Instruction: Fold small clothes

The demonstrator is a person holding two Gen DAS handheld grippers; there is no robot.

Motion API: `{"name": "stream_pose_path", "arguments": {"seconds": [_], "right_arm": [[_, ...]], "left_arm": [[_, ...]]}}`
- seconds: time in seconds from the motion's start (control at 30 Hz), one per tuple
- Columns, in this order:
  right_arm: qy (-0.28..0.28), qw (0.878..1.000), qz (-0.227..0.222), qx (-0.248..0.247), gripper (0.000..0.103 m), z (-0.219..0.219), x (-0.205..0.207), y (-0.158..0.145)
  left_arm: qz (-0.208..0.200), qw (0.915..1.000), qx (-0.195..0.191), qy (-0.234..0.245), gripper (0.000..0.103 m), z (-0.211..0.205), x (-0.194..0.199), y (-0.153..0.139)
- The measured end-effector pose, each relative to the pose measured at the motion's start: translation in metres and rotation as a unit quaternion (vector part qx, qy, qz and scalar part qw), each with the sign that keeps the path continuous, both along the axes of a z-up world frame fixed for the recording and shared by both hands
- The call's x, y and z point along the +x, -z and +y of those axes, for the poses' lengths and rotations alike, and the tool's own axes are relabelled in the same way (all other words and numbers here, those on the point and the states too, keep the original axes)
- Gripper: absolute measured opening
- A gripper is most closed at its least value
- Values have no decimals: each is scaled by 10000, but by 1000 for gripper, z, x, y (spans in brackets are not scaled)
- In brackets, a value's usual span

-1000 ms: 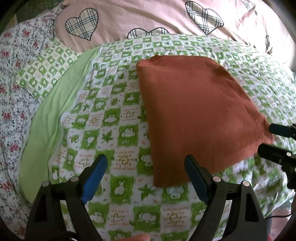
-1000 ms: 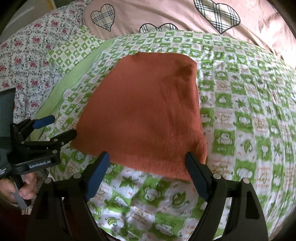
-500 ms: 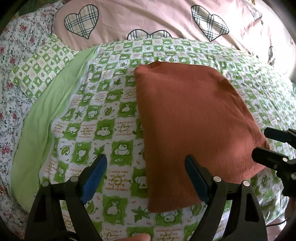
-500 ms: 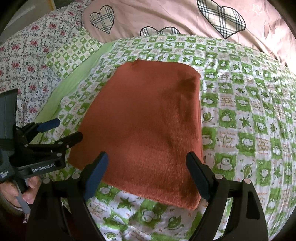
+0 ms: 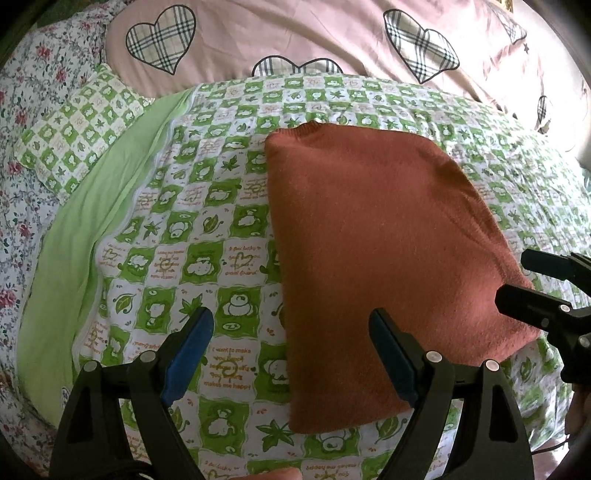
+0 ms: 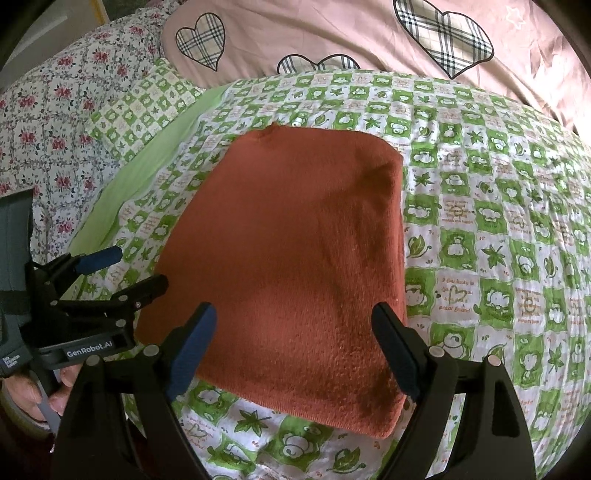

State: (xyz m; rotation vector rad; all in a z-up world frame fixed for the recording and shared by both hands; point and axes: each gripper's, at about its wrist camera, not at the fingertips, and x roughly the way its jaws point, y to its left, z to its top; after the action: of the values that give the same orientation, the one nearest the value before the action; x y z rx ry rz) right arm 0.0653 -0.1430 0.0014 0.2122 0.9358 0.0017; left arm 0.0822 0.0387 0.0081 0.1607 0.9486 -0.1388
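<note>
A rust-red knitted garment [image 5: 380,251] lies folded flat as a rough rectangle on the green-and-white checked bedspread [image 5: 207,229]; it also shows in the right wrist view [image 6: 295,258]. My left gripper [image 5: 291,354] is open and empty, above the garment's near left corner. My right gripper [image 6: 295,350] is open and empty, above the garment's near edge. The right gripper shows at the right of the left wrist view [image 5: 532,284], near the garment's right corner. The left gripper shows at the left of the right wrist view [image 6: 125,269], near the left corner.
A plain light-green strip of sheet [image 5: 92,229] runs along the left. A floral sheet [image 6: 48,122] lies further left. A pink cover with plaid hearts [image 5: 295,33] lies at the back. A small checked pillow [image 5: 77,122] sits at the back left.
Both grippers have moved forward and closer to the garment, which now fills more of each view. Both stay open. The garment has not moved.
</note>
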Motion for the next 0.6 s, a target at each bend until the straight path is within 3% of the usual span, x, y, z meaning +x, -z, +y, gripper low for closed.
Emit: {"name": "stream_pose_path", "arguments": {"seconds": [0.6], "right_arm": [[9,10000,91,21,86,4,-1,6]], "left_arm": [[5,10000,-53,-74,87,0,-5,-2]]}}
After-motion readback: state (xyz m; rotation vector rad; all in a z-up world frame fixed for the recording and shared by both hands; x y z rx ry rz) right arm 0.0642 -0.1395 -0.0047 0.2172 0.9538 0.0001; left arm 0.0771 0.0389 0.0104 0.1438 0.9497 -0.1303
